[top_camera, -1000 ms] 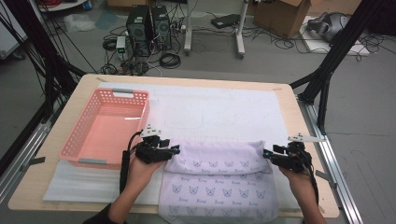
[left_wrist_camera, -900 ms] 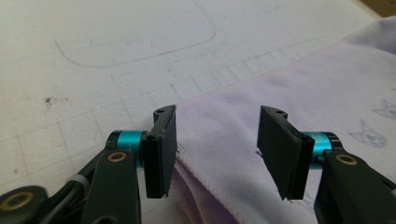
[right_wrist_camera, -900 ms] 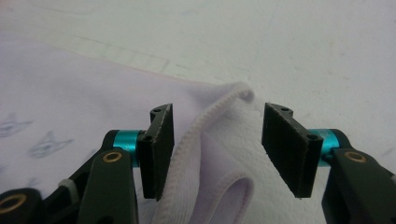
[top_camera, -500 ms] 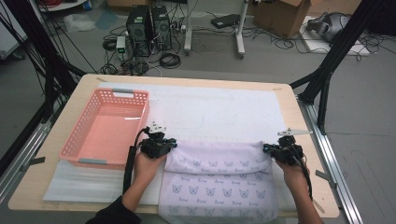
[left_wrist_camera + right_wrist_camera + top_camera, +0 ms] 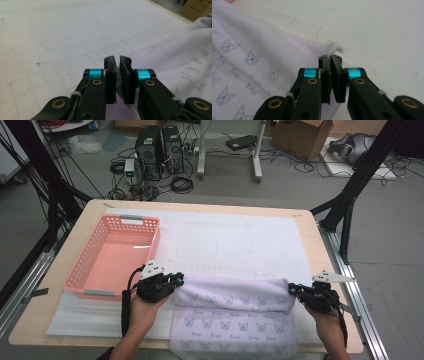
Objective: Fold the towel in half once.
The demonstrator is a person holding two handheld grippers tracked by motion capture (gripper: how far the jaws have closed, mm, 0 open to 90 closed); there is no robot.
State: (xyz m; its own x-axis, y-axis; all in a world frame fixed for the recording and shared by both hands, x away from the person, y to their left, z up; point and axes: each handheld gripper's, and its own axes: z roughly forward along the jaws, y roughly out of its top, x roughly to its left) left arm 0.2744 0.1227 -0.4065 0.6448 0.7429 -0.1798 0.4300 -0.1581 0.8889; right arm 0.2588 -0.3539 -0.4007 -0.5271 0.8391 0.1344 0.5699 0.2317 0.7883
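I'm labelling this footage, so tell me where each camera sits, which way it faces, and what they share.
High view: above the person's side, facing forward and down on the table; forearms, left gripper, right gripper.
Left gripper view: rides that gripper, looking along jaws shut on the towel.
Right gripper view: likewise on its gripper, pinching a corner.
Shared: towel and white mat.

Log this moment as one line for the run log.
left tool: shut on towel left corner | right tool: shut on right corner | towel: folded on mat | basket: empty
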